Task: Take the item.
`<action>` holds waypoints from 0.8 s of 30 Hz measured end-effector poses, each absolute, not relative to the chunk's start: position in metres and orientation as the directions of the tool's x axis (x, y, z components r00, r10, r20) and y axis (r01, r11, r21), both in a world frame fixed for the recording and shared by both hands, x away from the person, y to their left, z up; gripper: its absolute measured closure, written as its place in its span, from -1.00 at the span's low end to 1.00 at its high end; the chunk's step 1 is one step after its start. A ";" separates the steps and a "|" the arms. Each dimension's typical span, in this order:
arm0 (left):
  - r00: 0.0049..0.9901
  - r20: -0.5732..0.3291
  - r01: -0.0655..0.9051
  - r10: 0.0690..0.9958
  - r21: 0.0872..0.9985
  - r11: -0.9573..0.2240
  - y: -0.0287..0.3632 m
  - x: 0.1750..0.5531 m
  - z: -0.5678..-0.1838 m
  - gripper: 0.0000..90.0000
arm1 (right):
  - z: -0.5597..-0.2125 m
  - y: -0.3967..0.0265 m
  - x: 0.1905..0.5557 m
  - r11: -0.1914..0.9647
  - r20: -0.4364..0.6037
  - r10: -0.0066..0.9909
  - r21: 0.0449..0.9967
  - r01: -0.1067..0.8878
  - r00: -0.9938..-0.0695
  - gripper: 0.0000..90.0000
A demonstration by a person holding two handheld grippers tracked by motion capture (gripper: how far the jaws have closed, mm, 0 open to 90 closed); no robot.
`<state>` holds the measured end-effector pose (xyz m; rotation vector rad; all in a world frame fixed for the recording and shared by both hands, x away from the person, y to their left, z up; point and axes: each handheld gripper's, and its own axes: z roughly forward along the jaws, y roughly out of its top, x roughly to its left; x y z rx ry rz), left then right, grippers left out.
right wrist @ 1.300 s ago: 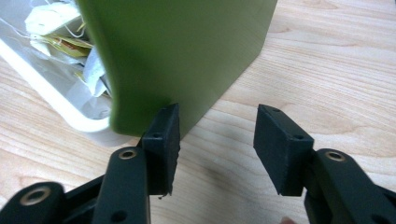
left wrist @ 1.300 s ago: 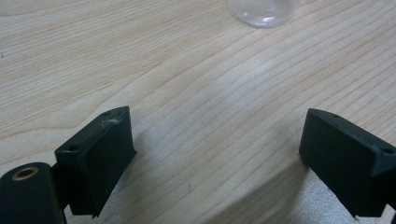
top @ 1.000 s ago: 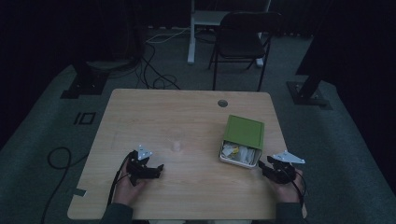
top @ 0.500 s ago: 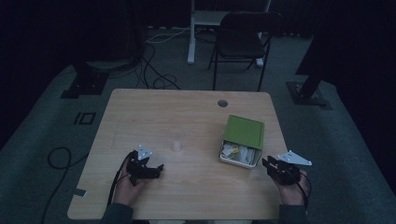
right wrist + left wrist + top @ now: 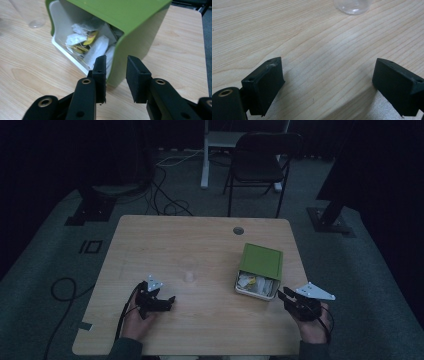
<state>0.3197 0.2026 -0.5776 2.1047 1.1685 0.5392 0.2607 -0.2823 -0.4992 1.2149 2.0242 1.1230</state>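
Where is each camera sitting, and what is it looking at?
High view: above the person's side, looking forward and down on the table; both hands, left gripper and right gripper show.
Left gripper view: on the left gripper, looking at bare tabletop and a clear cup; its open jaws show.
Right gripper view: on the right gripper, facing the green box of packets.
The high and right gripper views share the box.
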 end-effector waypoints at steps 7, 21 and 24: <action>0.515 0.036 0.583 0.856 0.717 -0.381 0.203 0.320 -0.578 -0.76 | -0.495 -0.273 0.258 0.268 -0.021 0.867 0.862 0.430 -0.497 0.49; 0.515 0.036 0.583 0.856 0.717 -0.381 0.203 0.320 -0.578 -0.76 | -0.502 -0.243 0.266 0.306 -0.012 0.812 0.859 0.409 -0.583 0.30; 0.515 0.036 0.583 0.856 0.717 -0.381 0.203 0.320 -0.578 -0.76 | -0.505 -0.238 0.268 0.315 -0.013 0.802 0.858 0.405 -0.597 0.25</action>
